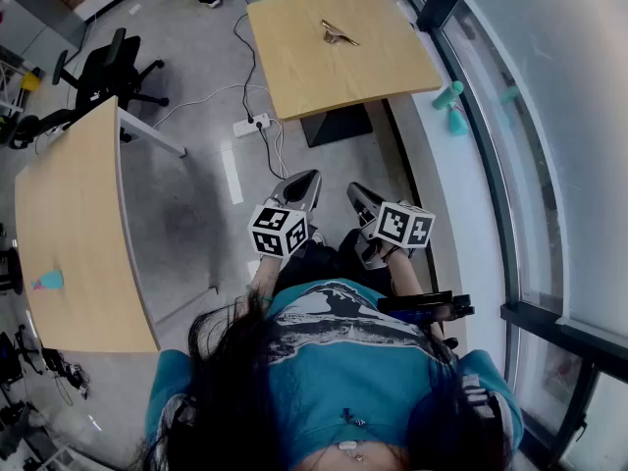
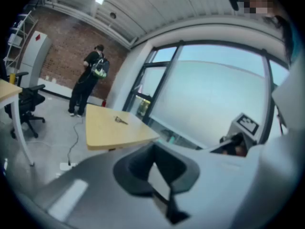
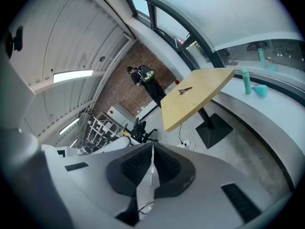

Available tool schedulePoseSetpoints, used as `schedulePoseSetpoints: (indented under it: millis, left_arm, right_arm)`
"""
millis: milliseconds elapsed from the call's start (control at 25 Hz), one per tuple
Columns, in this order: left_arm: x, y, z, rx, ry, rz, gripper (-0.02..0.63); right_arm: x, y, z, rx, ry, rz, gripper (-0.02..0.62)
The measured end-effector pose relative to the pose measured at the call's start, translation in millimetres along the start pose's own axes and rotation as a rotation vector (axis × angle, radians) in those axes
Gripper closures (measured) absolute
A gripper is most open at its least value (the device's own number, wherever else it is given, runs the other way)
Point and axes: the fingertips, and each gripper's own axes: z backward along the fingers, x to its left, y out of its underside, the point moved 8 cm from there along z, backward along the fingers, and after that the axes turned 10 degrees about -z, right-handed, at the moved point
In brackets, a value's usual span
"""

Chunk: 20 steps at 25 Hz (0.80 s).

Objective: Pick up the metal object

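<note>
Metal object (image 1: 340,34) on table (image 1: 294,81), well apart from the fingers (image 1: 306,183)

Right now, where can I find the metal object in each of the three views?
Head view: metal object, top centre, on the light wooden table.
Left gripper view: metal object, left of centre, small, on that table.
Right gripper view: metal object, right of centre, upper half, same table.
Shared landmark: that table.

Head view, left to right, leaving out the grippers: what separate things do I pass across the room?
small teal item → black office chair → power strip → metal object → teal bottle
</note>
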Motion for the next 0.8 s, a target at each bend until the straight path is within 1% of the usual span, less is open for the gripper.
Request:
schedulePoseSetpoints:
  millis: [120, 280, 440, 600, 720, 800]
  left_arm:
    - [1, 1, -4, 0.007, 0.007, 0.017, 0.603]
    - [9, -2, -16, 0.017, 0.011, 0.019, 0.603]
    - [20, -5, -37, 0.021, -0.003, 0.024, 0.603]
    - [29, -16, -68, 0.019, -0.033, 0.009, 0.603]
    - [33, -27, -96, 0.020, -0.054, 0.001, 0.603]
    - [35, -35, -118, 0.014, -0.072, 0.015, 0.603]
  right_arm:
    - [-1, -6, 0, -0.010, 0.005, -0.001, 0.574]
    - [-3, -15, -8, 0.000, 0.017, -0.020, 0.574]
    - [-14, -31, -20, 0.015, 0.019, -0.021, 0.574]
    - [-31, -66, -31, 0.004, 0.004, -0.038, 0.574]
    - [-48, -102, -37, -0.013, -0.004, -0.046, 0.574]
    - [-58, -131, -43, -0.007, -0.015, -0.033, 0.574]
